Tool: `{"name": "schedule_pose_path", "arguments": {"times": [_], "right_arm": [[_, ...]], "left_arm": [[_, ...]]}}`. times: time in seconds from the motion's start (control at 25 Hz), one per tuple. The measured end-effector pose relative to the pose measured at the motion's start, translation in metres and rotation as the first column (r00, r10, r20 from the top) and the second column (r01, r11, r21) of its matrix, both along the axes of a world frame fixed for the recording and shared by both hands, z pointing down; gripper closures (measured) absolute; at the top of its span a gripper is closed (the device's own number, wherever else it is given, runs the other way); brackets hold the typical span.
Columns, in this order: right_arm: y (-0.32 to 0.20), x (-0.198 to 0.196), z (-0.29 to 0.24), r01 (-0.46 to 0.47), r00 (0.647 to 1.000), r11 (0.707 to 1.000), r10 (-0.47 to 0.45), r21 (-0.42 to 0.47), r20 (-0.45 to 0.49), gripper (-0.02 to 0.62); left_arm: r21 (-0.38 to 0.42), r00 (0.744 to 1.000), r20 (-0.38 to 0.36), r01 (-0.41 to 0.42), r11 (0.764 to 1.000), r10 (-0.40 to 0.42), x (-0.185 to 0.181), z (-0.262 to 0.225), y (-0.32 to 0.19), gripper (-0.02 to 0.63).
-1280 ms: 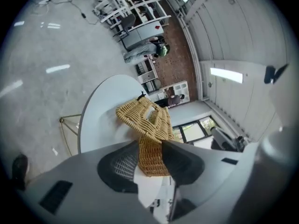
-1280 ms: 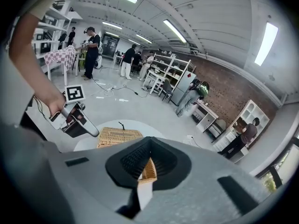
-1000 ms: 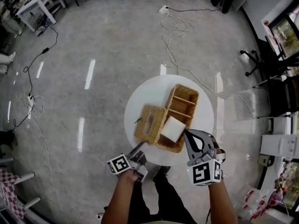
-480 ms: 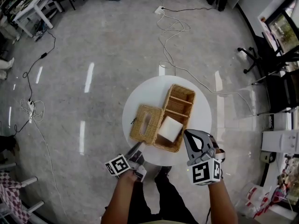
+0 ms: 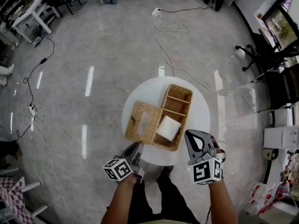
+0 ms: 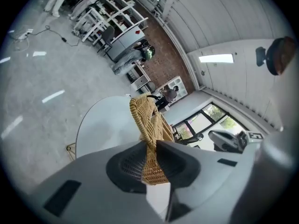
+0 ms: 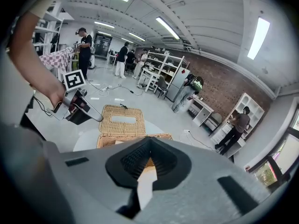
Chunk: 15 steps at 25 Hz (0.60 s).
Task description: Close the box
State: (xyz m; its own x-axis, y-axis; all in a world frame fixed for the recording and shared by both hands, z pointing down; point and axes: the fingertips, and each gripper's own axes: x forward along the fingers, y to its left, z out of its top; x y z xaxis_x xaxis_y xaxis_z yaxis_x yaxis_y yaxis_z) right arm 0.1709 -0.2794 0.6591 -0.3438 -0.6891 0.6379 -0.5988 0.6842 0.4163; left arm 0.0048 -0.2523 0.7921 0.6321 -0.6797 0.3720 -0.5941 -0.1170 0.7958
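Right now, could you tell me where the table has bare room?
Bare: the far arc of the table beyond the lid, and the right strip beside the box. Crowded: the near edge, by the left hand-held gripper and the right hand-held gripper.

Bright, even light comes from long ceiling strips [image 7: 166, 28], which leave white glare streaks on the glossy floor [image 5: 88, 80]. Every view bulges, with black rounded corners. Close to the lens, the left gripper [image 6: 152, 143] and right gripper [image 7: 149, 146] look soft.

There is one table [image 5: 200, 112], one wicker box [image 5: 179, 101], one lid [image 5: 142, 123], one white block [image 5: 168, 128] and two grippers (left gripper [image 5: 132, 149], right gripper [image 5: 193, 136]).
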Motion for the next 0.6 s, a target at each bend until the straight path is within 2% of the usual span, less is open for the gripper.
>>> {"name": "schedule_pose_path", "arguments": {"times": [0.12, 0.28, 0.4, 0.6], "right_arm": [[0.003, 0.003, 0.000, -0.008, 1.000, 1.000, 0.008, -0.001, 0.003, 0.601], [0.007, 0.007, -0.001, -0.022, 1.000, 1.000, 0.022, -0.003, 0.006, 0.601], [0.011, 0.009, -0.002, -0.030, 0.999, 1.000, 0.030, -0.003, 0.011, 0.601], [0.017, 0.017, -0.003, -0.043, 0.999, 0.999, 0.044, -0.007, 0.017, 0.601]], "left_arm": [[0.047, 0.993, 0.103, -0.055, 0.997, 0.049, 0.003, -0.007, 0.002, 0.549], [0.101, 0.962, 0.246, -0.143, 0.985, 0.115, 0.008, -0.016, 0.006, 0.549], [0.128, 0.926, 0.343, -0.212, 0.969, 0.157, 0.012, -0.021, 0.009, 0.548], [0.165, 0.850, 0.482, -0.325, 0.931, 0.212, 0.025, -0.029, 0.014, 0.549]]}}
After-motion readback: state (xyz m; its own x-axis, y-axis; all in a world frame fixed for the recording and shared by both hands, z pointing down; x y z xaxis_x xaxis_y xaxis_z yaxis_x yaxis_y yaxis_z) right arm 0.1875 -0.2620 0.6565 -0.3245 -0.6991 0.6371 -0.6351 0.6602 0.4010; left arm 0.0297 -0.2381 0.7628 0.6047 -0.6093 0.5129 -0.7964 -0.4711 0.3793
